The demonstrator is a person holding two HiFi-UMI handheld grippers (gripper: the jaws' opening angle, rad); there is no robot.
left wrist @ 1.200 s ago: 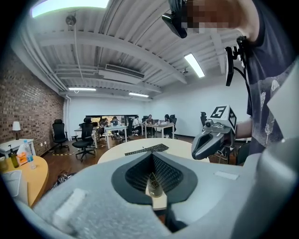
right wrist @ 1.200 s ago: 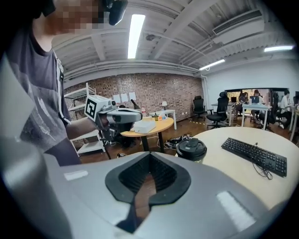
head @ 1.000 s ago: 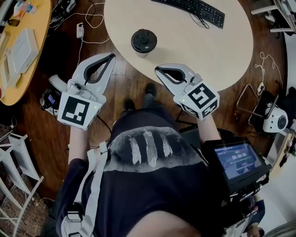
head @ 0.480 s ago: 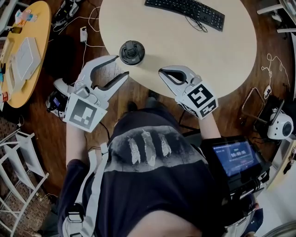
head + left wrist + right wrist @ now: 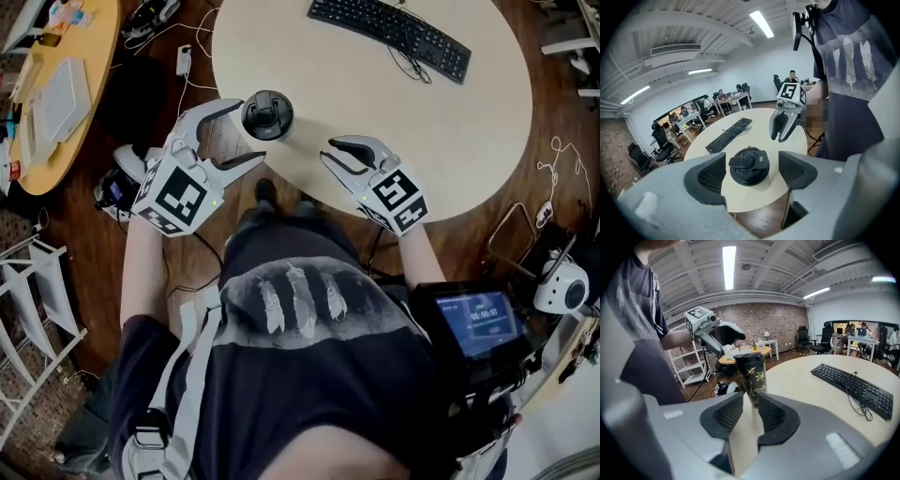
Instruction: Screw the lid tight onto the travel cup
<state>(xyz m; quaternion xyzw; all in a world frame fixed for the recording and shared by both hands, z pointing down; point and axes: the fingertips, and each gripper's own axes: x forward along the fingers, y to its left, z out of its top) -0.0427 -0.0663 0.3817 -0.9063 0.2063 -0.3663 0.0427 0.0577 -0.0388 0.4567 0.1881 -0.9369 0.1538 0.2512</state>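
The travel cup (image 5: 266, 114), black with a gold leaf pattern (image 5: 752, 376) and a black flip-tab lid (image 5: 749, 165), stands upright near the round table's near edge. My left gripper (image 5: 246, 131) is at the cup's left. Its jaws have just been opening and now stand wide, with the cup framed between the pads (image 5: 712, 176) but untouched. My right gripper (image 5: 327, 151) hovers over the table edge to the right of the cup. Its jaws have just been opening to a narrow gap, and nothing is between its pads (image 5: 725, 416).
A black keyboard (image 5: 389, 36) with its cable lies at the far side of the pale round table (image 5: 441, 122). A yellow side table (image 5: 66, 141) with papers stands at left. Cables and devices lie on the wooden floor. A tablet screen (image 5: 478, 323) hangs at the person's right.
Both grippers have moved forward and down toward the table and cup. The left jaws went from shut to wide open and rolled. The right jaws parted slightly.
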